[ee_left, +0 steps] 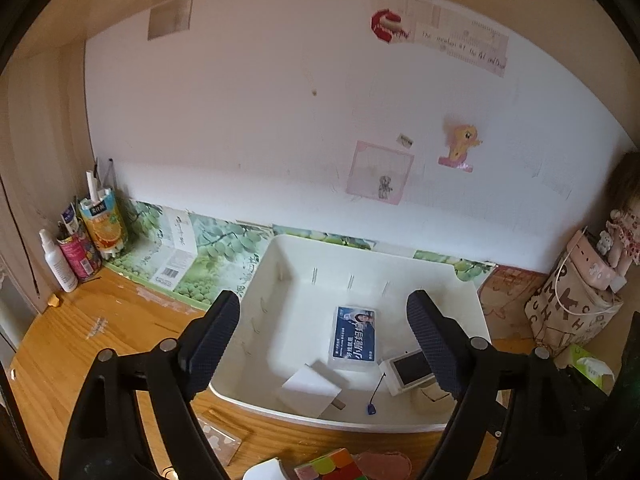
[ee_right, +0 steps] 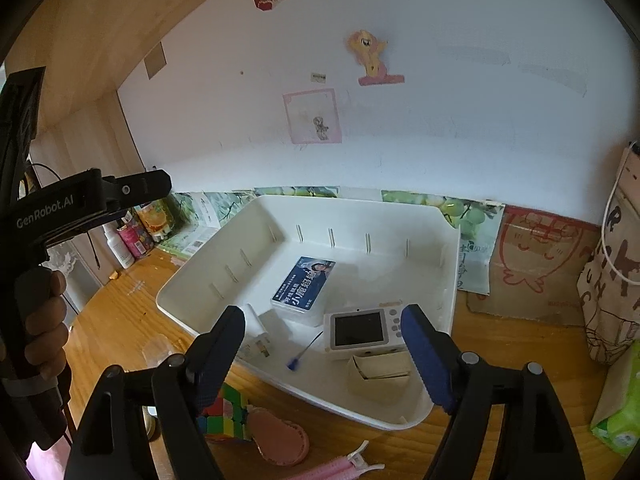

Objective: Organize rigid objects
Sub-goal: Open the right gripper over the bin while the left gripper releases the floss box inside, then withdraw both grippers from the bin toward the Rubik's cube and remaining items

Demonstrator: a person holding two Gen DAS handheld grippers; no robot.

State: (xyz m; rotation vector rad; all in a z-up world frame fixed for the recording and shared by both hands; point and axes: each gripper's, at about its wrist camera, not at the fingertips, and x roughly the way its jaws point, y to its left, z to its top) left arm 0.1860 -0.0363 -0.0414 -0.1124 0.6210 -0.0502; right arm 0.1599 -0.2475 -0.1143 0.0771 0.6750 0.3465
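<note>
Both tongs, left [ee_left: 320,332] and right [ee_right: 322,344], hang spread wide and empty above the white plastic bin [ee_right: 450,276], where a blue-labelled box [ee_right: 303,285] and small white camera [ee_right: 360,330] lie, while a multicoloured puzzle cube [ee_right: 226,420] awaits collection on the wooden table [ee_right: 500,360].

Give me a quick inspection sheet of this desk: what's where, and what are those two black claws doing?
Surface: wooden desk, partly bare.
Job's things: white bin holds a blue card box, small camera, paper holder; puzzle cube, pink pouch and pink hair clip lie outside on the desk.
Clutter: bottles and cartons, tissue pack, patterned bag.
Grippers: left gripper and right gripper open, empty.
Cables: white cord on bag.
Surroundings: white wall, stickers.
</note>
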